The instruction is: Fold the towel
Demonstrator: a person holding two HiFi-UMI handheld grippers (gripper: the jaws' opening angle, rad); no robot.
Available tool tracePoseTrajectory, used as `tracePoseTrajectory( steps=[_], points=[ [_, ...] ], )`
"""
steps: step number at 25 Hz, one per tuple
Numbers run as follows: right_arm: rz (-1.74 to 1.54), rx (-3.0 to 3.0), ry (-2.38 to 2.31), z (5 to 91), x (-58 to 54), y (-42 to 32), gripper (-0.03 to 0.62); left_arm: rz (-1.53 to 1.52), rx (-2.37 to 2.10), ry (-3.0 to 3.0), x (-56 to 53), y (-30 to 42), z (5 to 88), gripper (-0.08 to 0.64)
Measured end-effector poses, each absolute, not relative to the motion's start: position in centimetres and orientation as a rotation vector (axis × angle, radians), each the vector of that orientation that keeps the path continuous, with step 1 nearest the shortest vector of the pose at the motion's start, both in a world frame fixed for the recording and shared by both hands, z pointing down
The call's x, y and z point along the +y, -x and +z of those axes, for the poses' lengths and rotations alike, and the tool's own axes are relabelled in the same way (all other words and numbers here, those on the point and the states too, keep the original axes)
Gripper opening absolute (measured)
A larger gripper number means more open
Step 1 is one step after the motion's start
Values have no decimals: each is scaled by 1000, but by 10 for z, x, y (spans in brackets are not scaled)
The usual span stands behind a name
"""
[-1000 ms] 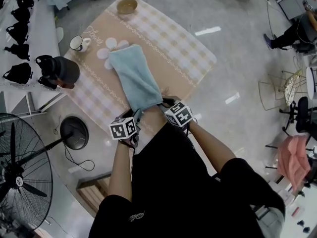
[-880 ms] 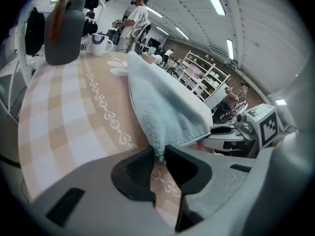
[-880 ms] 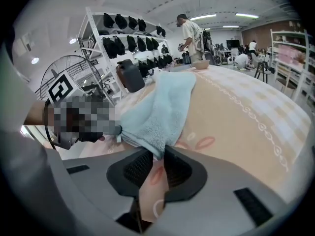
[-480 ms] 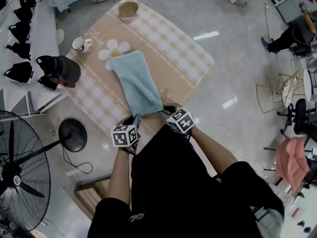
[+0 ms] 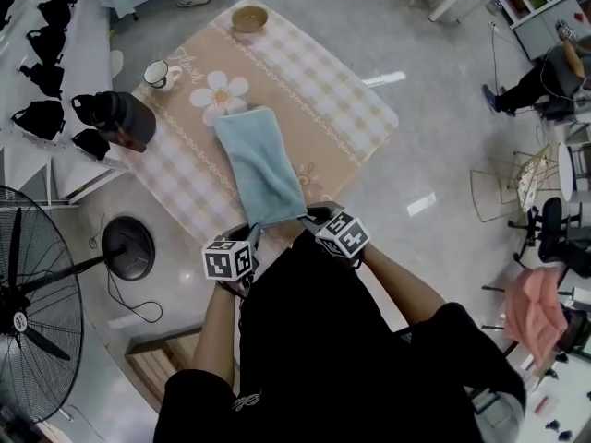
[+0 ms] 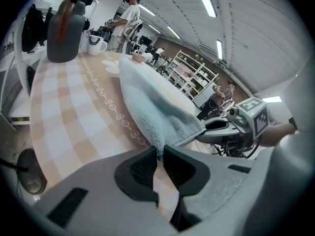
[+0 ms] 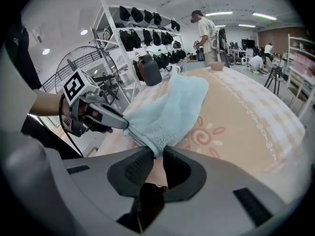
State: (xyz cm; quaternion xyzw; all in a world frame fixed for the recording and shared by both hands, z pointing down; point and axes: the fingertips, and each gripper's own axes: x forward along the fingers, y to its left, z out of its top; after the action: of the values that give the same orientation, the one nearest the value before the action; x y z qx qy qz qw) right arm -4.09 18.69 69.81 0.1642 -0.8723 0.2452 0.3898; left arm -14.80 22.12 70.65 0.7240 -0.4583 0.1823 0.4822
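On the checked desk [image 5: 342, 90], the blue towel [image 5: 259, 169] runs 12 to 6 o'clock and has slid toward 6, uncovering the daisy print [image 5: 222, 92]. The left gripper [image 5: 249, 233] and right gripper [image 5: 307, 216] have just closed their fingers, each clenched on 1 near corner, likely ready to carry that edge toward 12.

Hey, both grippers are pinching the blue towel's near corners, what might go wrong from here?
The left gripper and right gripper have just been closing on thin tips of the towel, so a corner may slip free. The mug stands near its far end; a long forward swing might brush it.
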Motion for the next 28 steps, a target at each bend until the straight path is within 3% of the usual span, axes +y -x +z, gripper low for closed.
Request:
tracePoseTrajectory(
  steps=[20, 28],
  points=[
    [626, -2302, -326, 621, 103, 91, 52, 291, -1212, -1719, 136, 192, 645, 39],
    [795, -2308, -311, 611, 66, 116, 49, 243, -1230, -1666, 103, 209, 649, 38]
  ],
)
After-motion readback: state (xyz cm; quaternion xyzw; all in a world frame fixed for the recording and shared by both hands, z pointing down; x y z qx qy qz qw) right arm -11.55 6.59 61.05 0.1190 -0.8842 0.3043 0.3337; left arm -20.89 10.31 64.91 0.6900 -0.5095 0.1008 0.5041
